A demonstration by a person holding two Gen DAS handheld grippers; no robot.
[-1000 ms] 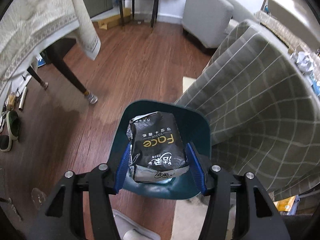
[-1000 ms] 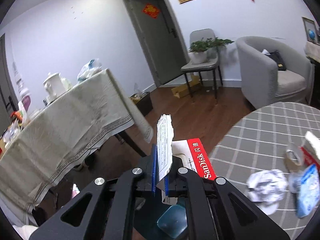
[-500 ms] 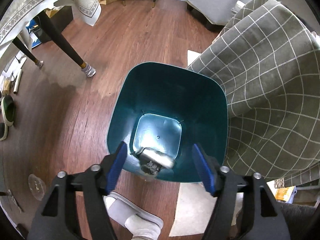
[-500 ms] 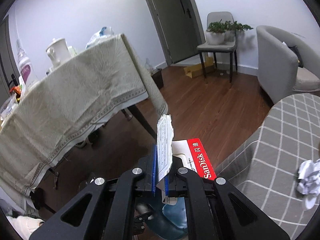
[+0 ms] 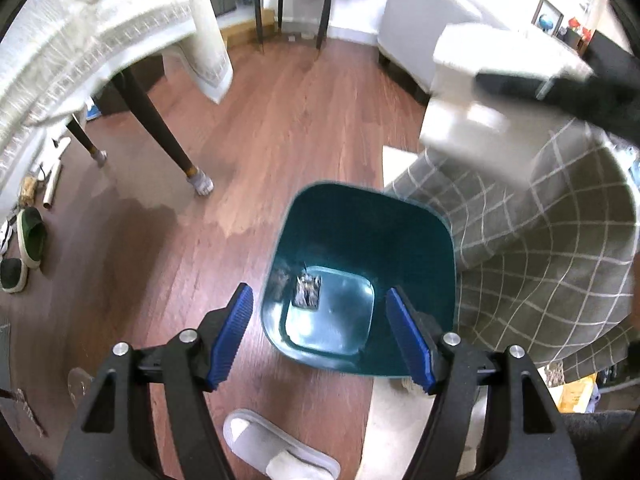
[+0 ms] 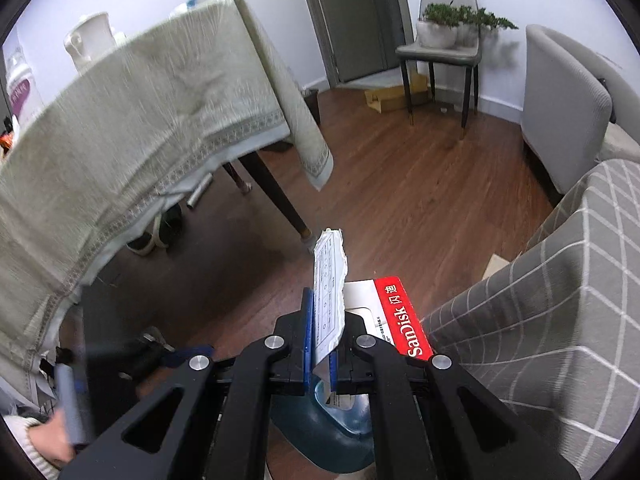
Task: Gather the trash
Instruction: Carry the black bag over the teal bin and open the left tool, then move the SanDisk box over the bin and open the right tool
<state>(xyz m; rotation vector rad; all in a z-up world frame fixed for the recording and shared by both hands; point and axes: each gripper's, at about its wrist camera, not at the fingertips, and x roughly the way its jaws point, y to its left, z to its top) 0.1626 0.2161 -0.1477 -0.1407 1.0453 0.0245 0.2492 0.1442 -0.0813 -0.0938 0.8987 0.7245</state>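
A teal bin (image 5: pixel 360 224) stands on the wood floor beside a grey checked cloth. A dark tissue pack (image 5: pixel 307 295) lies at the bin's bottom. My left gripper (image 5: pixel 319 294) hangs open above the bin with nothing between its blue pads. My right gripper (image 6: pixel 322 320) is shut on torn white packaging (image 6: pixel 330 272) with a red SanDisk strip (image 6: pixel 400 320). It is held over the bin (image 6: pixel 320 440). In the left wrist view that packaging (image 5: pixel 480 120) is a white blur at the upper right.
A table under a cream cloth (image 6: pixel 140 120) on dark legs (image 5: pixel 160 128) stands left of the bin. The checked cloth (image 5: pixel 540 260) covers a table on the right. A white slipper (image 5: pixel 276 448) and shoes (image 5: pixel 24 248) lie on the floor. A grey armchair (image 6: pixel 560 100) and a chair with a plant (image 6: pixel 440 40) stand behind.
The left gripper opened and the tissue pack dropped into the bin, then it drew back. The right gripper came down toward the bin, holding the packaging all along.
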